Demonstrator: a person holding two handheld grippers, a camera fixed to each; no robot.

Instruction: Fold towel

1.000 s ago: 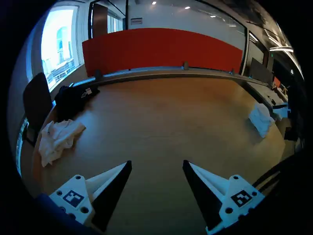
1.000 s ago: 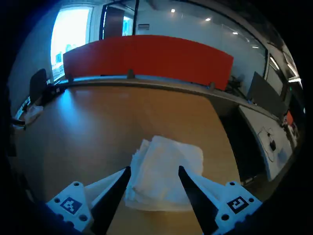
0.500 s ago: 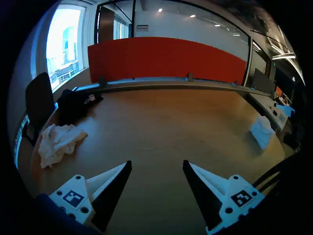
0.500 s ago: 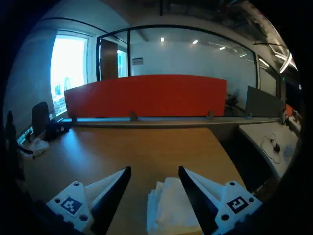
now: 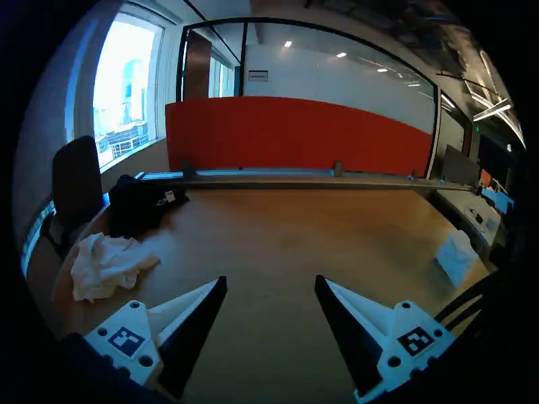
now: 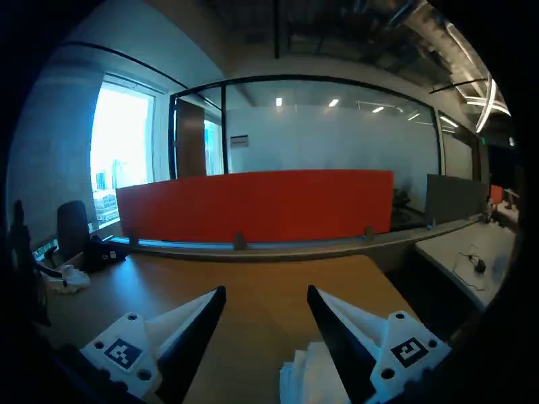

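Right gripper [image 6: 265, 289]: lifted off the folded stack [image 6: 303, 377] — fingers apart, empty.
Left gripper [image 5: 270, 278]: fingers apart, empty.
Crumpled towel [image 5: 104, 266]: far from stack — shallow pinch may slip.

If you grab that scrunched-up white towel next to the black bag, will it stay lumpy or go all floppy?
The crumpled towel would probably go floppy and dangle, since it lies in soft, loose wrinkles on the table. It likely feels light, looking like thin cloth. Pushed, it would probably bunch up and drag rather than roll.
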